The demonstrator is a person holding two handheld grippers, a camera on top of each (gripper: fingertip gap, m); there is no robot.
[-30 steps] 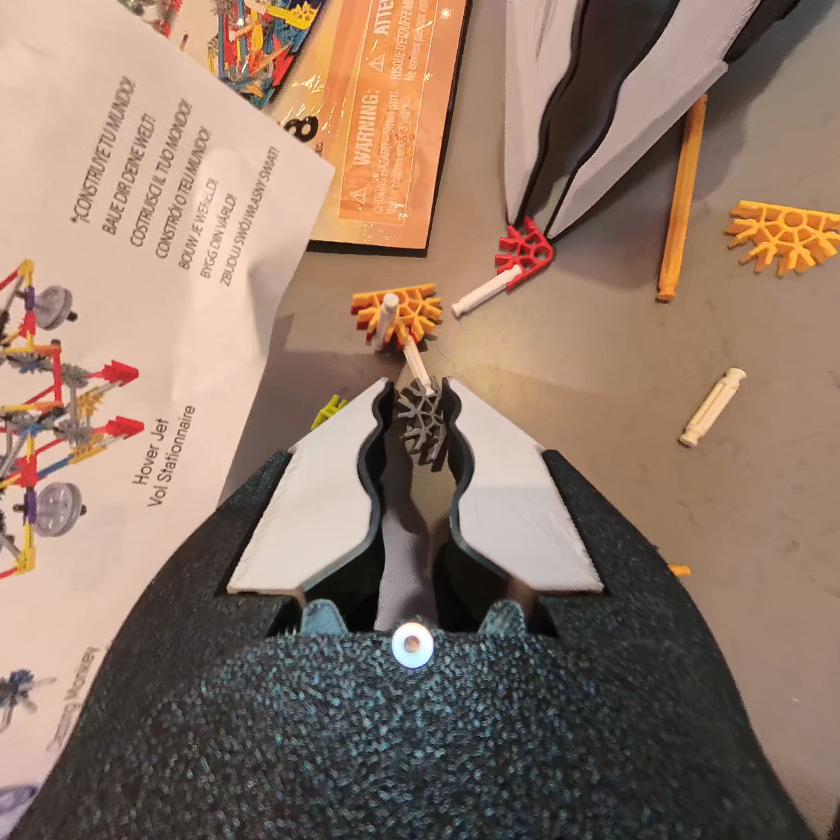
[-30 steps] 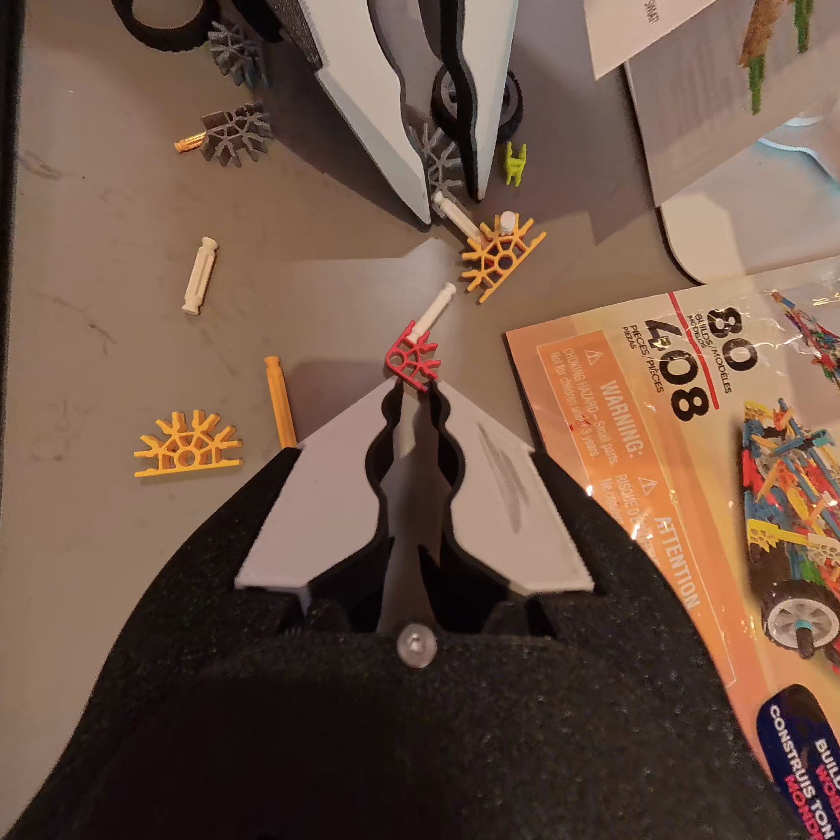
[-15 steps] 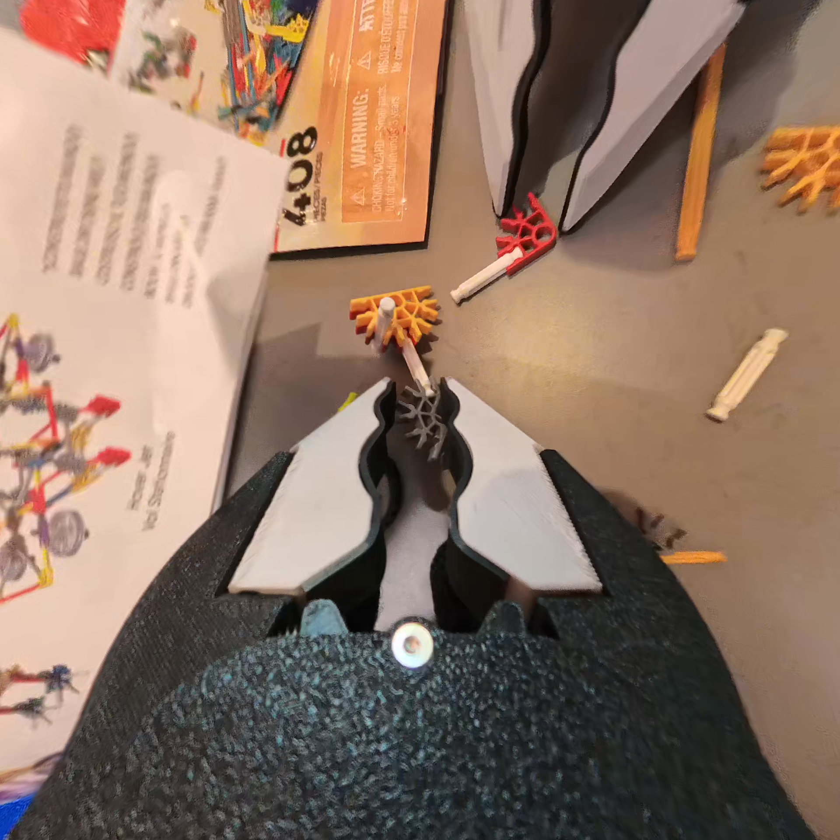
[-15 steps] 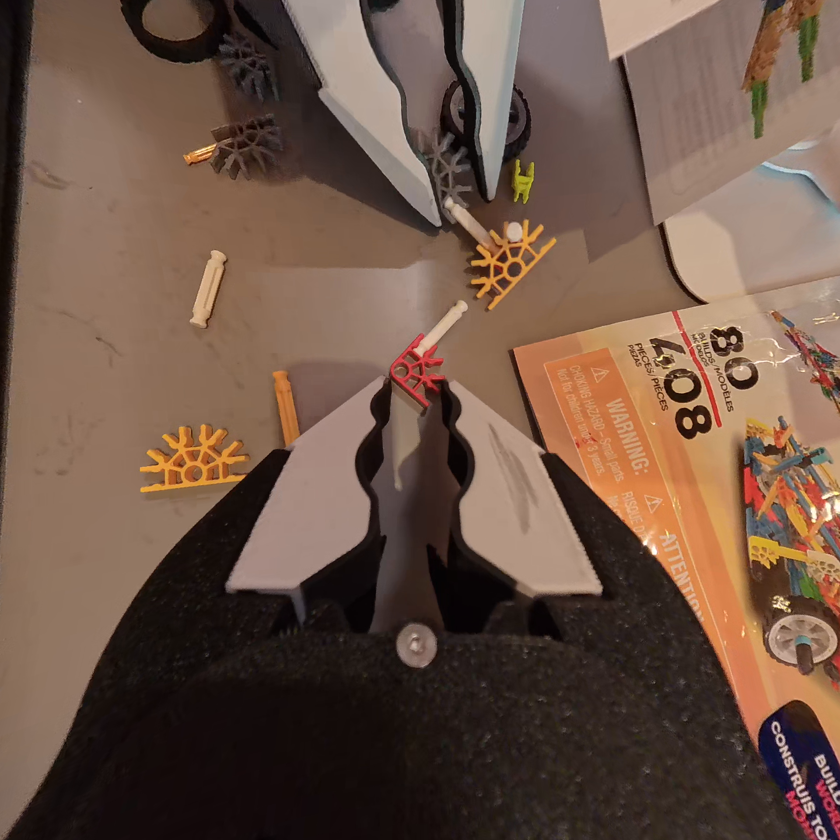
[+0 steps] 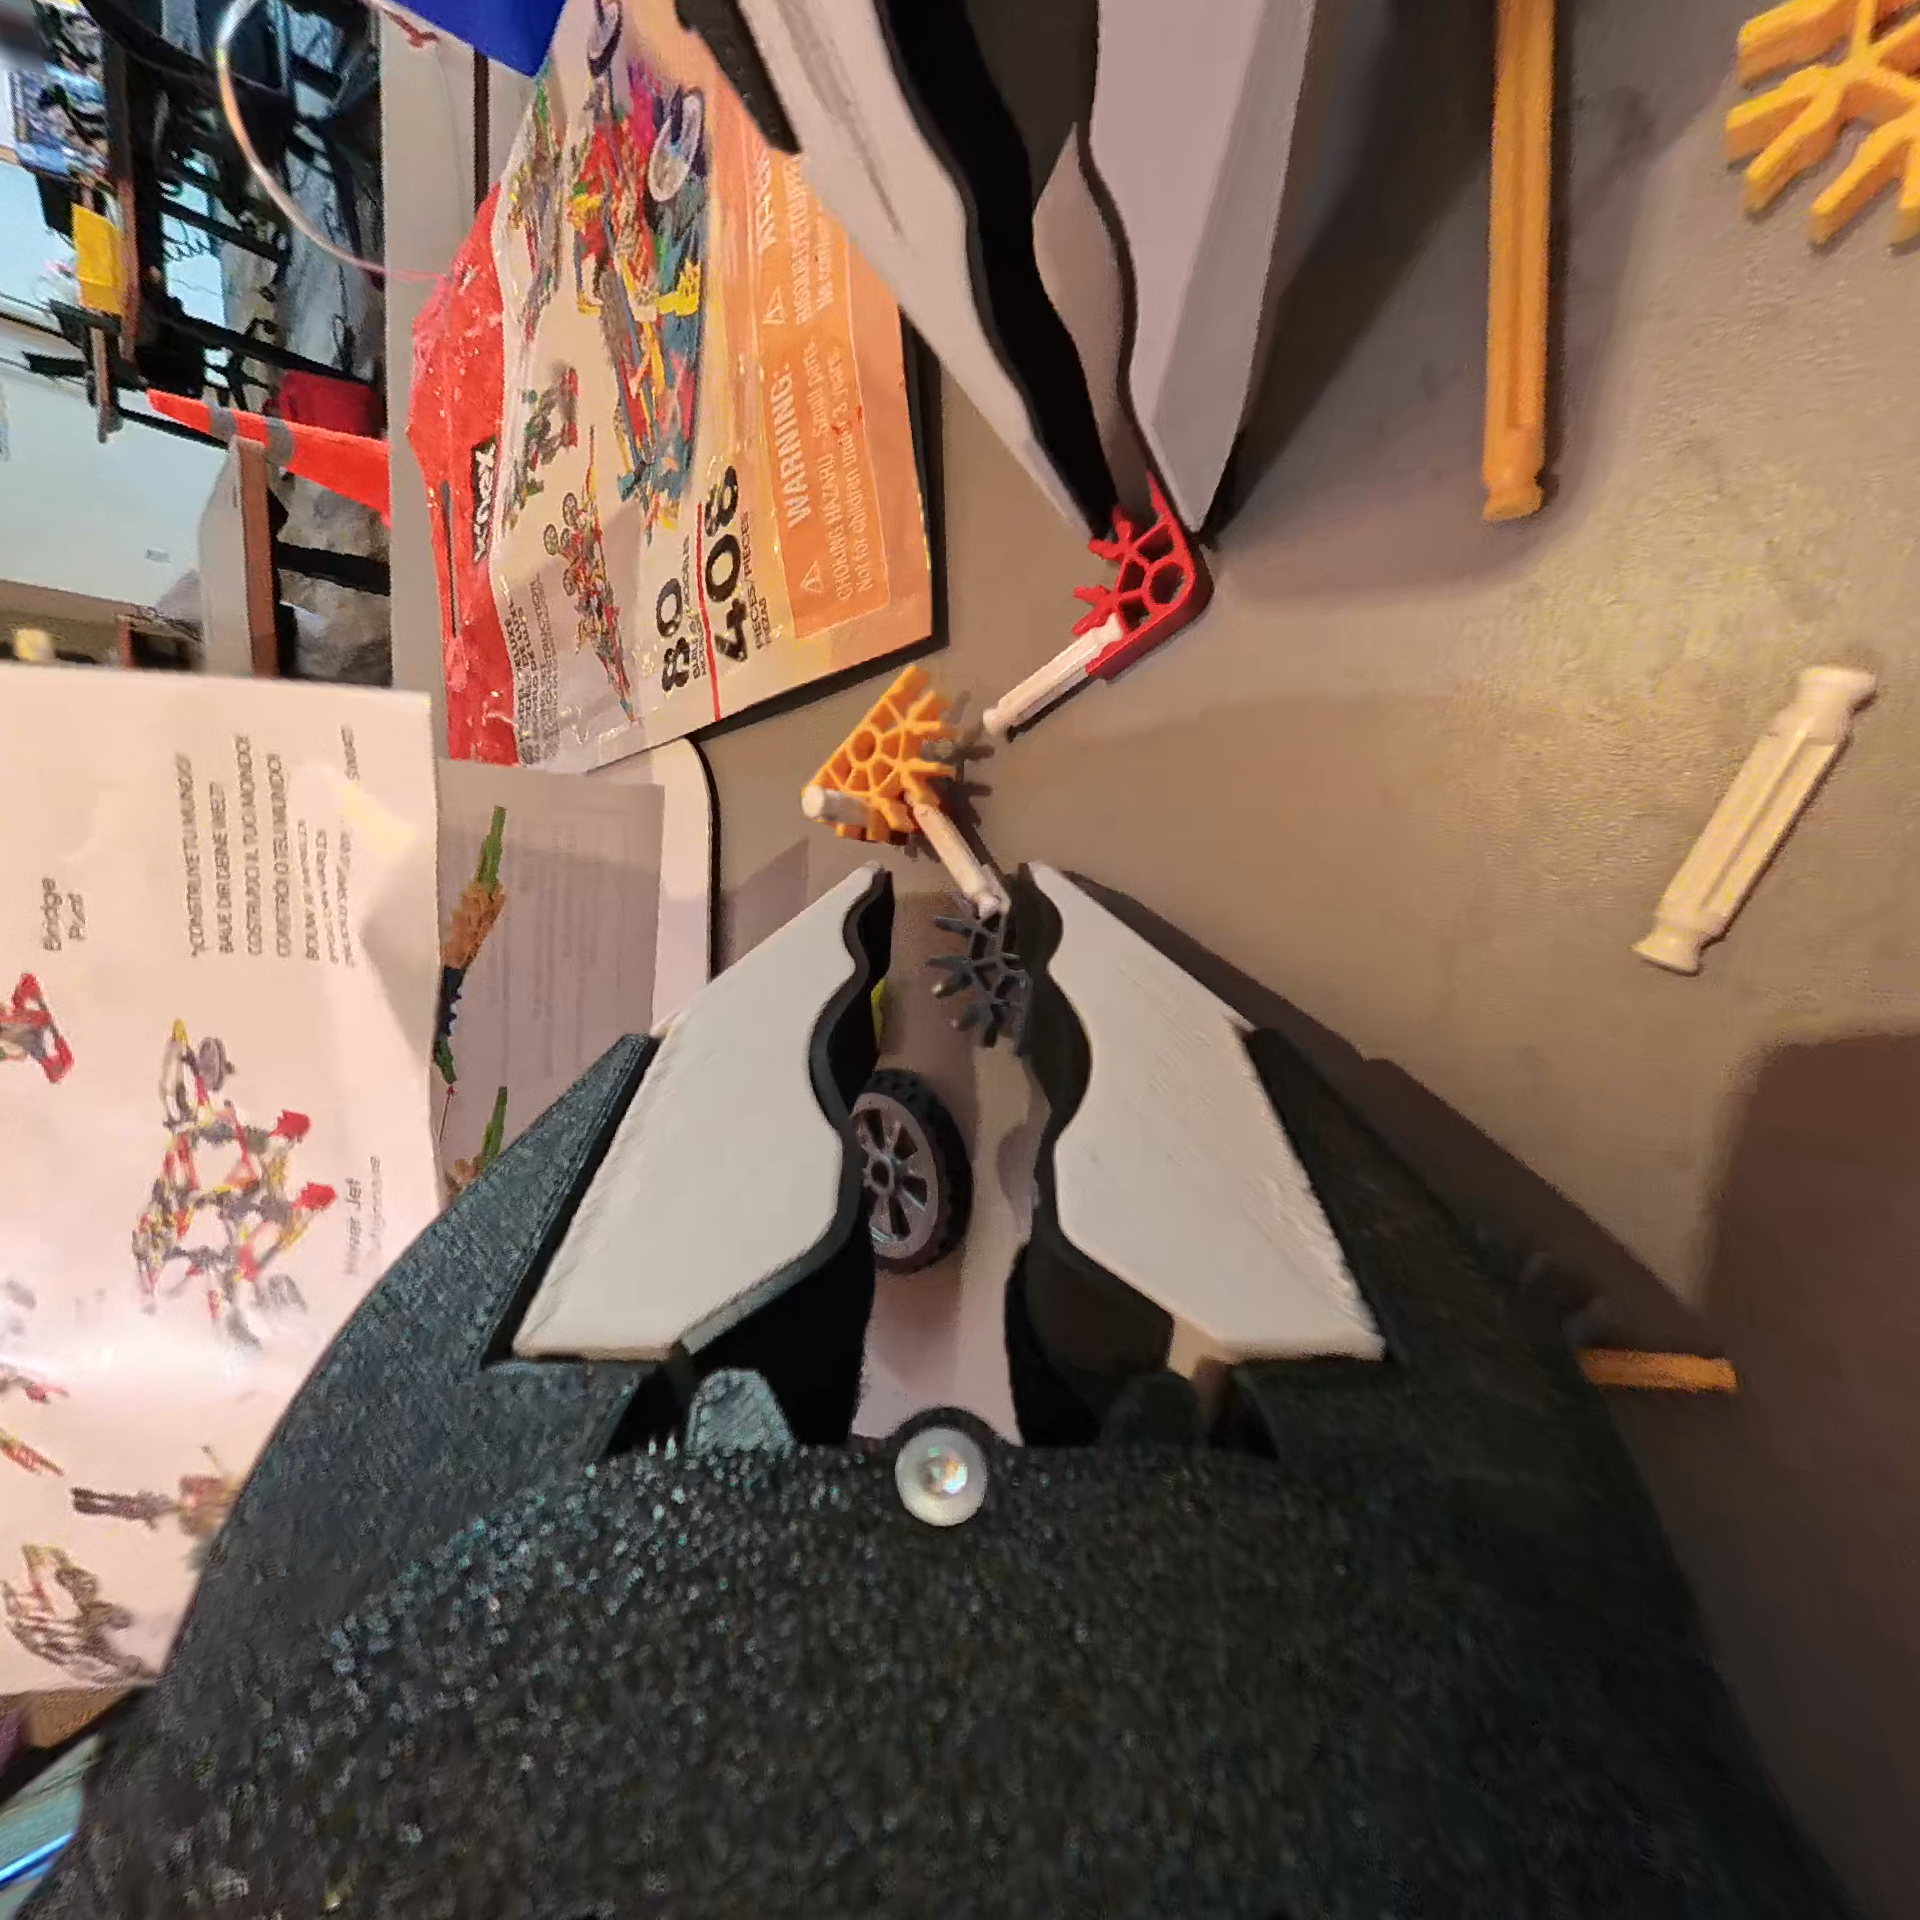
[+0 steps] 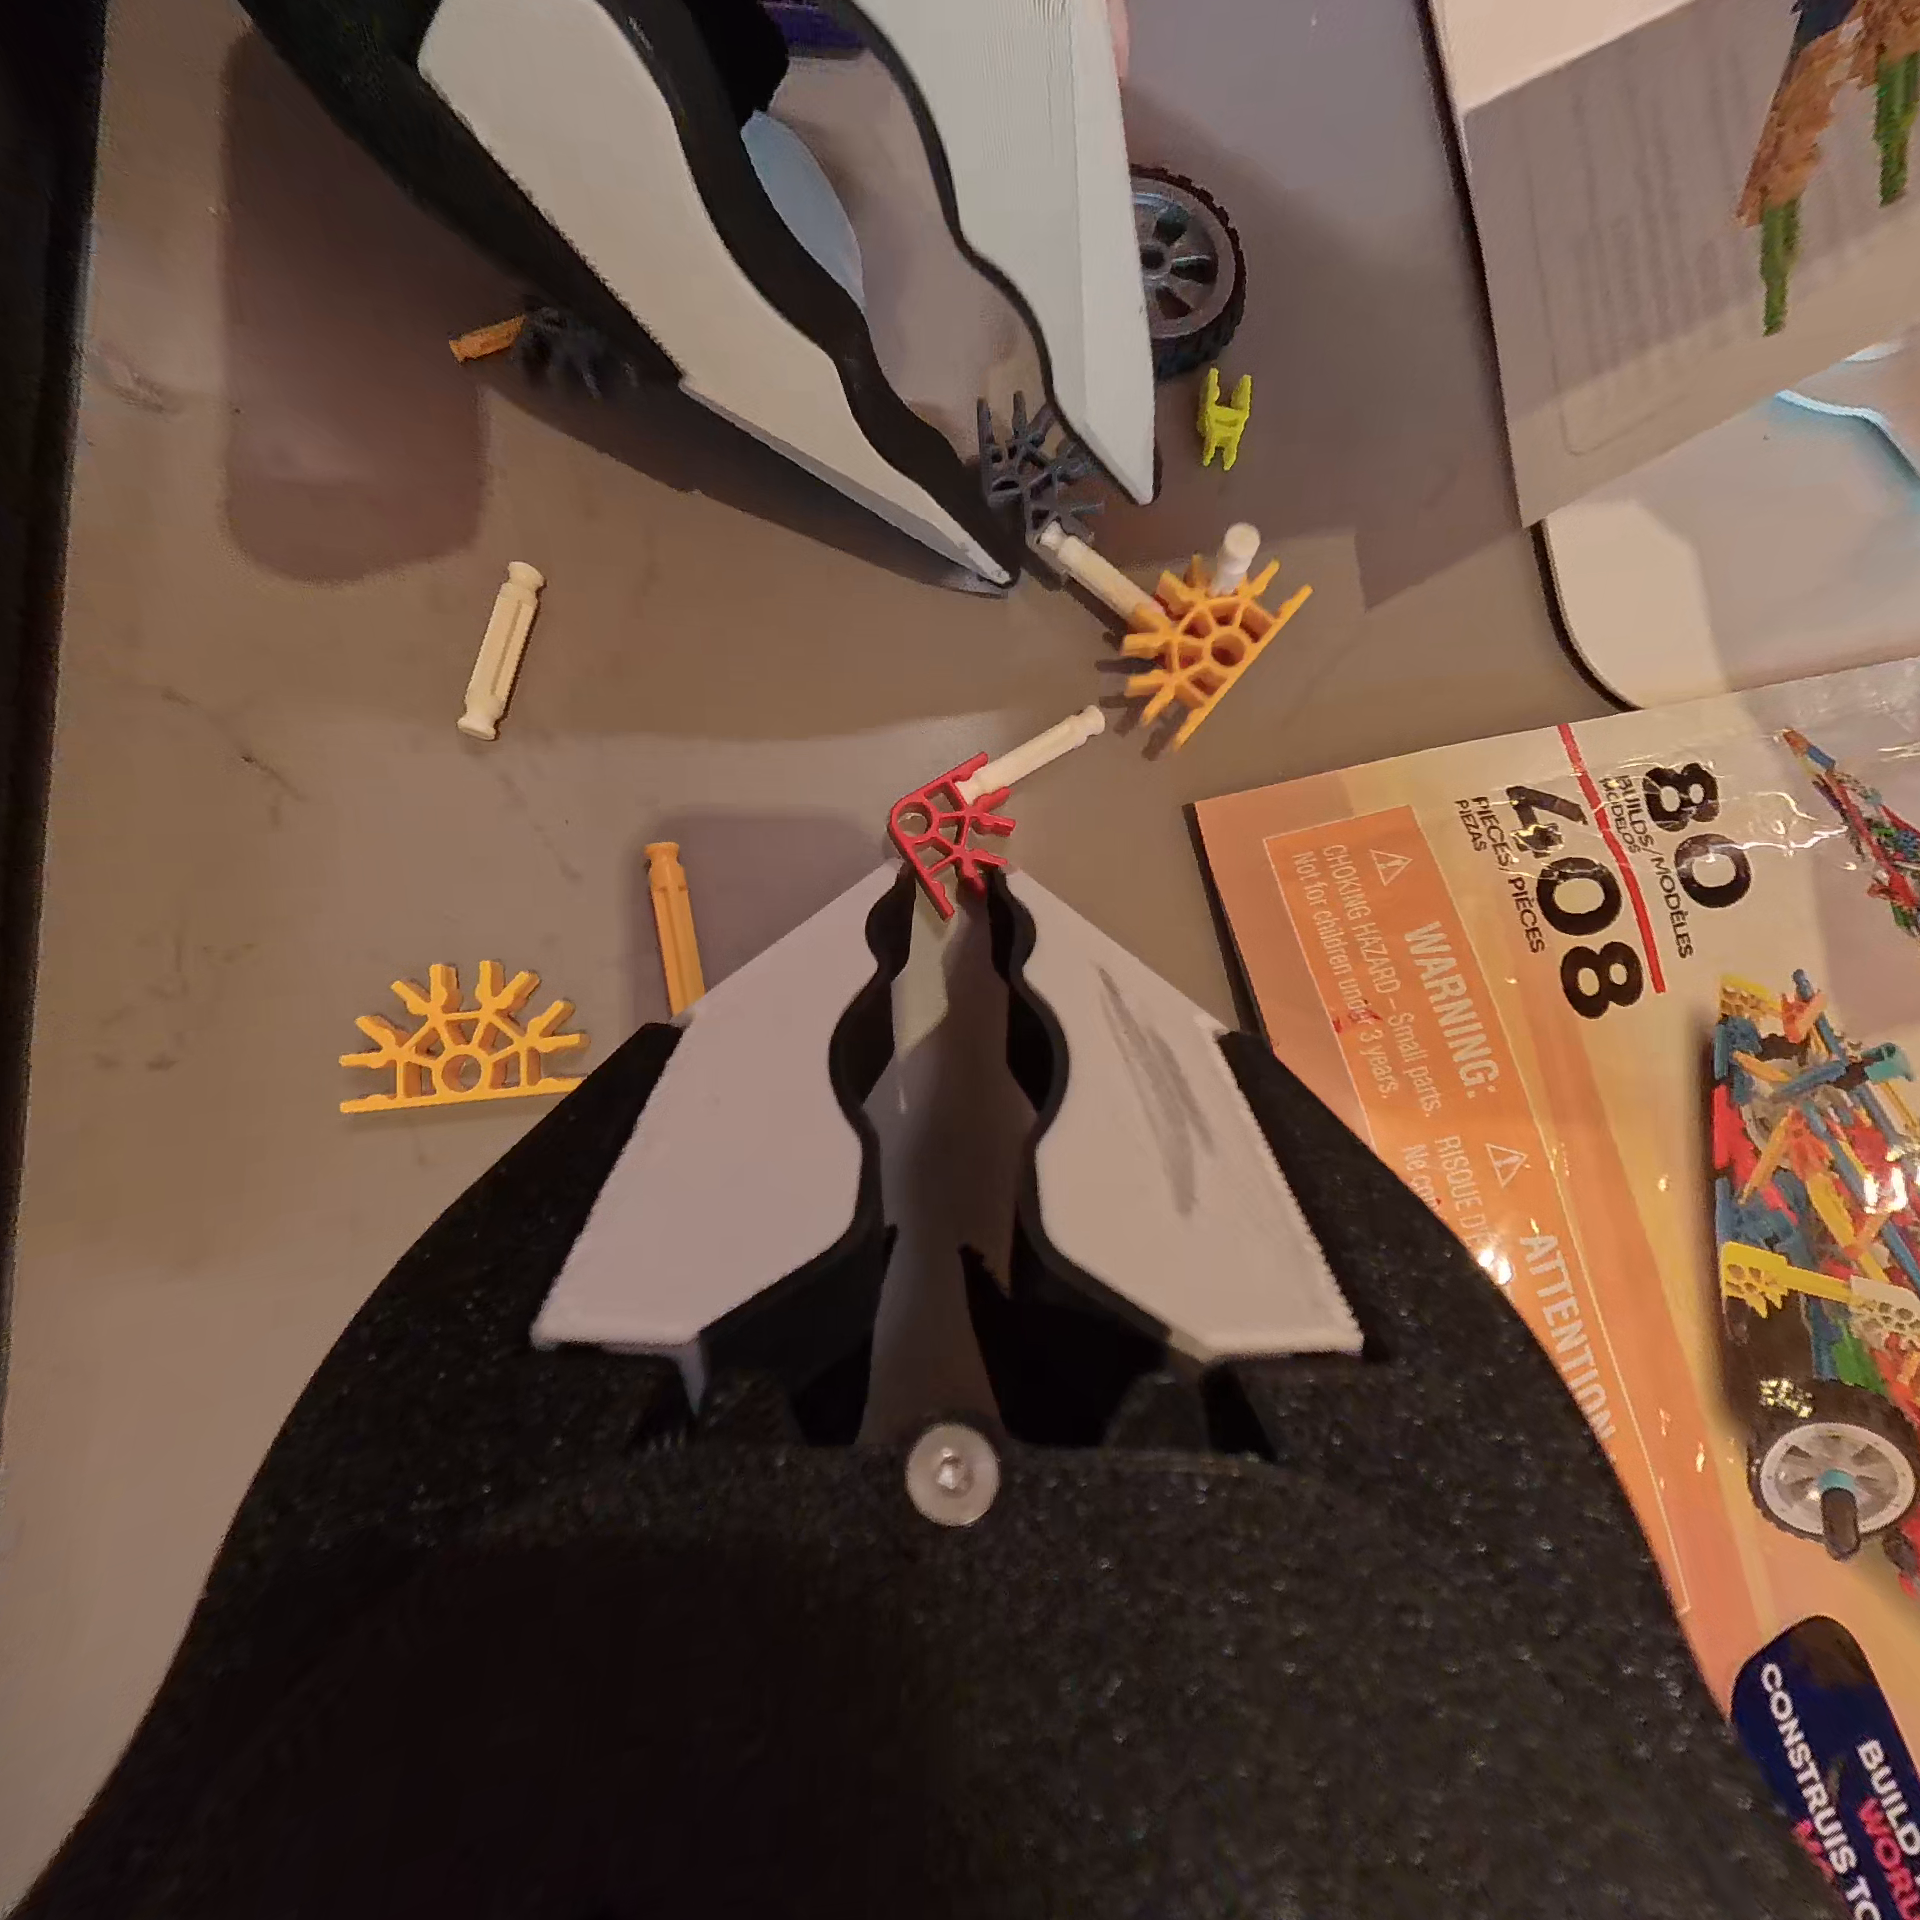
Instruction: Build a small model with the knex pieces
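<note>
Left gripper (image 5: 956,894) clamps a grey plastic snowflake connector (image 5: 982,971); right gripper (image 6: 951,883) pinches a red plastic corner connector (image 6: 945,826), white rod (image 6: 1044,743) pointing ahead.

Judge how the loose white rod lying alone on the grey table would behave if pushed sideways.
The white rod looks round, so it would probably roll. Its flared ends might steer it in a curve. It seems thin, stiff plastic, likely very light and easily flicked away.

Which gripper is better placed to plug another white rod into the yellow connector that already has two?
Probably the right gripper: its fingers pinch the red connector, whose white rod points at the yellow connector, just short of it.
</note>
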